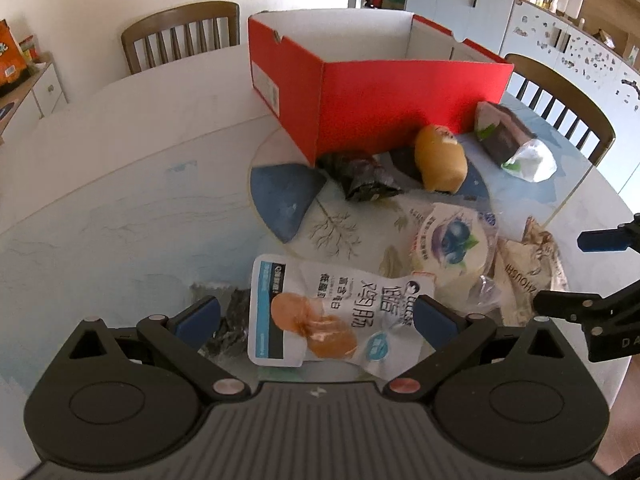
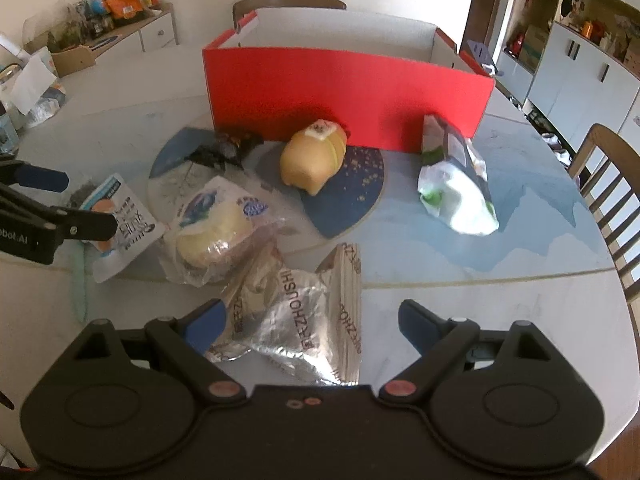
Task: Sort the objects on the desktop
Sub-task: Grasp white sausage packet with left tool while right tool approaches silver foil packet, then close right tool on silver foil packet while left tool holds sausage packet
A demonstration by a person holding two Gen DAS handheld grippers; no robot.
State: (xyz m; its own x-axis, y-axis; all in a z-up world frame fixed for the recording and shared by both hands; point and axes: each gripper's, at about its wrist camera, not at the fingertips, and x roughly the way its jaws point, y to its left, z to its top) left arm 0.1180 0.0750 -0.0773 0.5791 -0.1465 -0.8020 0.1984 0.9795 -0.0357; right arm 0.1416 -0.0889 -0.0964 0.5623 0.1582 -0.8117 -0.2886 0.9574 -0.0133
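Observation:
An open red box (image 1: 384,92) (image 2: 344,96) stands at the back of the table. My left gripper (image 1: 316,316) is open around a white sausage pouch (image 1: 320,312) (image 2: 124,224) that lies flat. My right gripper (image 2: 312,320) is open around a silver and brown snack bag (image 2: 296,316) (image 1: 528,276). Between them lies a bagged blueberry bun (image 1: 456,244) (image 2: 216,228). A yellow wrapped cake (image 1: 440,158) (image 2: 312,158), a dark crumpled wrapper (image 1: 360,178) (image 2: 224,146) and a dark and white bag (image 1: 516,142) (image 2: 456,176) lie near the box.
A round blue and white placemat (image 1: 284,200) (image 2: 352,192) lies under the snacks. A small dark packet (image 1: 230,326) sits by my left finger. Wooden chairs (image 1: 180,36) (image 2: 612,184) stand around the table. A sideboard (image 2: 120,36) with clutter stands at far left.

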